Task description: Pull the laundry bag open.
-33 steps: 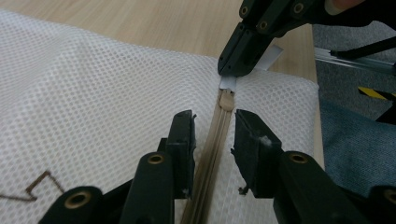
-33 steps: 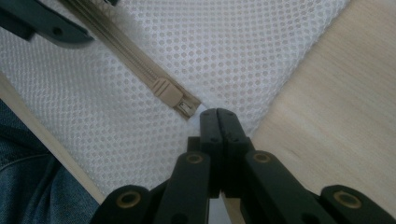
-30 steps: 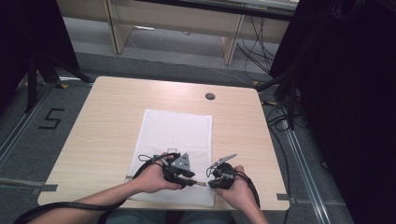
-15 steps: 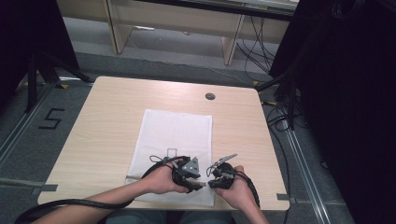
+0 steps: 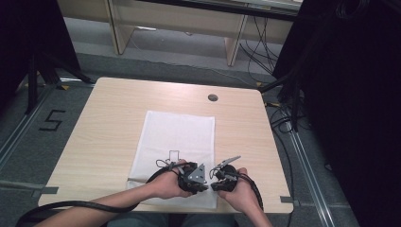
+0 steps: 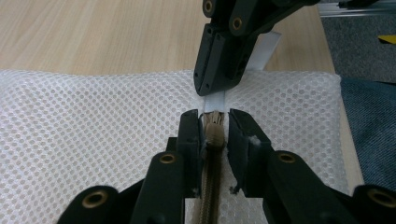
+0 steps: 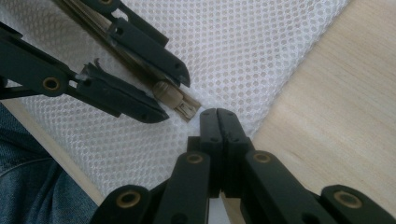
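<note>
The wooden bench (image 5: pixel 108 137) is carrying a white mesh bag (image 5: pixel 177 137), which is lying flat down its middle with its near edge at the person's side, where both hands are working. Compared with a second ago, the left gripper (image 6: pixel 214 122) is sitting a little further to the right along that near edge, now almost touching the right gripper (image 7: pixel 217 113). The left gripper's jaws have just been closing, and in the left gripper view they are standing narrowly apart, one on each side of the tan zipper (image 6: pixel 211 158), with the zipper slider (image 6: pixel 214 132) between them; whether the pads are already pressing on it is too close to tell. The right gripper is staying put, its jaws pressed together on the white tab (image 6: pixel 215 99) at the bag's edge just past the slider, holding the fabric taut. Judging from this, the left gripper is lining up to take the slider, so the next pull along the zipper looks nearly ready, provided the jaws finish closing squarely on it.
</note>
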`<state>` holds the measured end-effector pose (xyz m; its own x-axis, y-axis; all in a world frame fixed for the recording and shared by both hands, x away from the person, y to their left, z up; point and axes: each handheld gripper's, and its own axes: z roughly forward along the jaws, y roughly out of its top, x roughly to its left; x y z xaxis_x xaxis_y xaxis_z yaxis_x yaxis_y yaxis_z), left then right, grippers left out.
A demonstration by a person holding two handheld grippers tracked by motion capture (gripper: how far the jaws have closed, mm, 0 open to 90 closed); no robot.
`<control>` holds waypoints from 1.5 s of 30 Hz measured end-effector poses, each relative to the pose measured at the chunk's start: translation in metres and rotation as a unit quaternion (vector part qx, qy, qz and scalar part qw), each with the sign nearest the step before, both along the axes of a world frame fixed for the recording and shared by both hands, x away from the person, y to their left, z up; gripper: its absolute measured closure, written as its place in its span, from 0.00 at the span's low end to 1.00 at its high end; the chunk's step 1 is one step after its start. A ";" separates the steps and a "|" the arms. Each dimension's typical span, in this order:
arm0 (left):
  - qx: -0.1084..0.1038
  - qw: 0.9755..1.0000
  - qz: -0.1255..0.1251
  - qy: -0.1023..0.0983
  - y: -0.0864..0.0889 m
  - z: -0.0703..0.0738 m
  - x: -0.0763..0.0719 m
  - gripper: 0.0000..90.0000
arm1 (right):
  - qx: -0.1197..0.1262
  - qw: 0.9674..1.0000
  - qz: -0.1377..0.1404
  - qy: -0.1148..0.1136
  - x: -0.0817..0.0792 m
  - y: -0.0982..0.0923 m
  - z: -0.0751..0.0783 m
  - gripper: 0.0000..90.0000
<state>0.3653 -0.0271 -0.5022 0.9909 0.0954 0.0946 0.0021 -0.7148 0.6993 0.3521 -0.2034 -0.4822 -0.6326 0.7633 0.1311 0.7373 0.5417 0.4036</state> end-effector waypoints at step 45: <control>0.010 1.000 -0.012 -0.013 -0.002 0.002 -0.004 0.90 | 0.006 1.000 -0.010 0.005 -0.002 0.007 0.002 1.00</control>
<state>0.3615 -0.0296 -0.5001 0.9902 0.0702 0.1210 -0.0321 -0.7279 0.6850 0.3504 -0.1963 -0.4798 -0.6155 0.7745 0.1459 0.7520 0.5218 0.4027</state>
